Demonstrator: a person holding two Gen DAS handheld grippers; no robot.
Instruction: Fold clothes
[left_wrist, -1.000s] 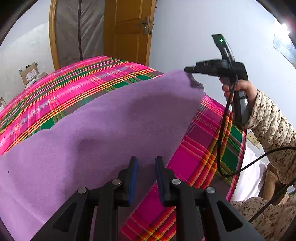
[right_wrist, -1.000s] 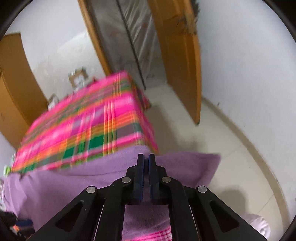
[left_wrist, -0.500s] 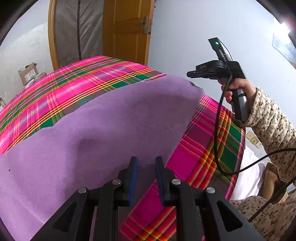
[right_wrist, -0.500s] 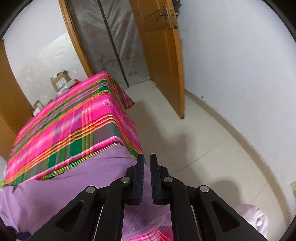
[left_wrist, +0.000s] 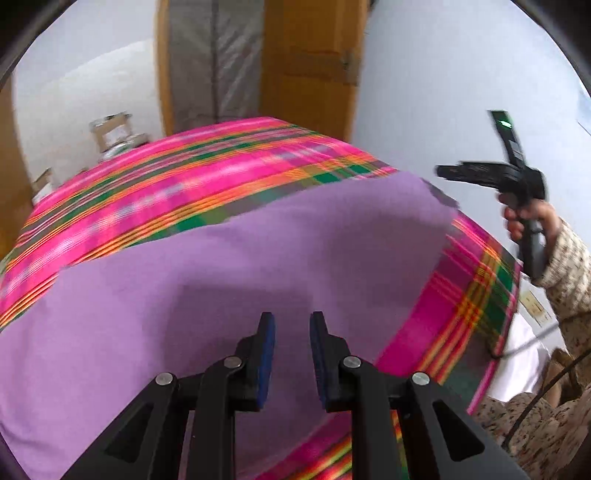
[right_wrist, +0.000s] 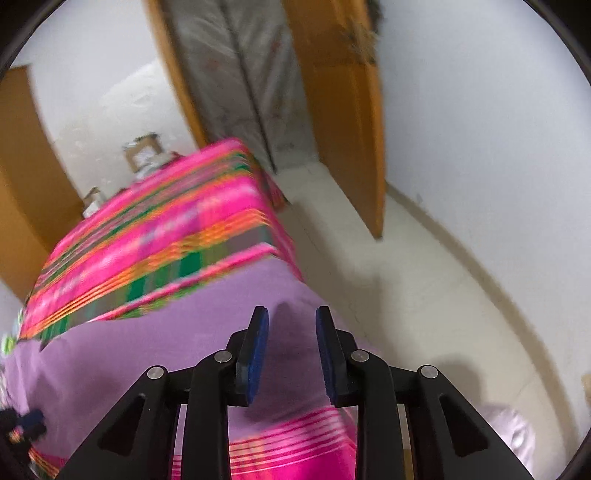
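Cloth (left_wrist: 258, 266): purple, soft, light, likely limp; lies spread flat on the plaid table (left_wrist: 184, 177).
Hold: judged best at the far right corner.
Left gripper (left_wrist: 291, 325): jaws parted, empty.
Right gripper (right_wrist: 291, 321): jaws parted, empty.

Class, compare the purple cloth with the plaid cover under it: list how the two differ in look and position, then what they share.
1. The purple cloth is one plain colour; the plaid cover is striped in pink, green and orange.
2. The purple cloth lies on top, over the near part; the plaid cover lies beneath and shows beyond it.
3. The plaid cover hangs over the far edge; the purple cloth stops short of it.
Both are fabric, spread fairly flat.
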